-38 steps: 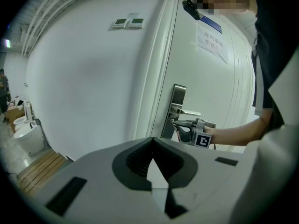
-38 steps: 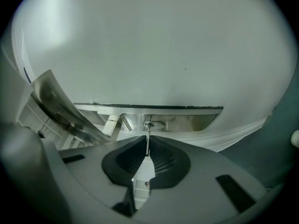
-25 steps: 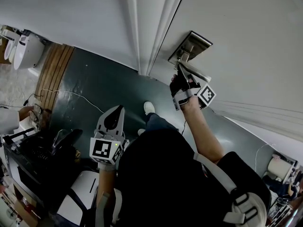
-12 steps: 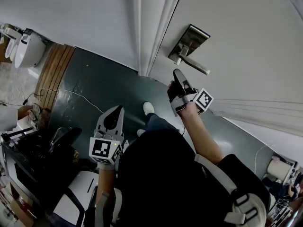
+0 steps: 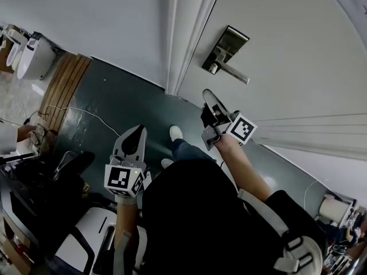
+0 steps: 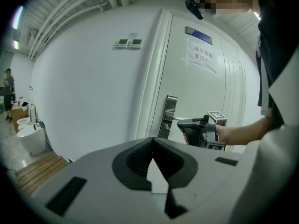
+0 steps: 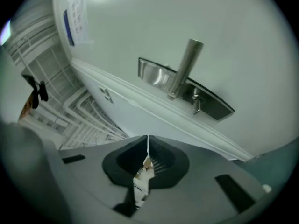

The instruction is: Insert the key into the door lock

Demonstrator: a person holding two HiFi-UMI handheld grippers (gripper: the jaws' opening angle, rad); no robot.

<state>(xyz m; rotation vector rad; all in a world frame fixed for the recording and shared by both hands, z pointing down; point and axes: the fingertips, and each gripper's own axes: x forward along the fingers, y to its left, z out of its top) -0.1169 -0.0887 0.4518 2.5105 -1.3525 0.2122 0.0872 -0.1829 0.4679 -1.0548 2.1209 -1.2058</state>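
One key [image 7: 196,105] sticks out of the single lock plate [image 7: 217,107], beside its one lever handle [image 7: 185,68]. The door [image 6: 201,92] carries one paper notice [image 6: 202,55] and one blue sign [image 6: 198,35], both too small to read. Two grippers: the right gripper [image 5: 207,93] is closed and empty, near the plate but apart from it. The left gripper [image 5: 138,132] is likewise closed on nothing.
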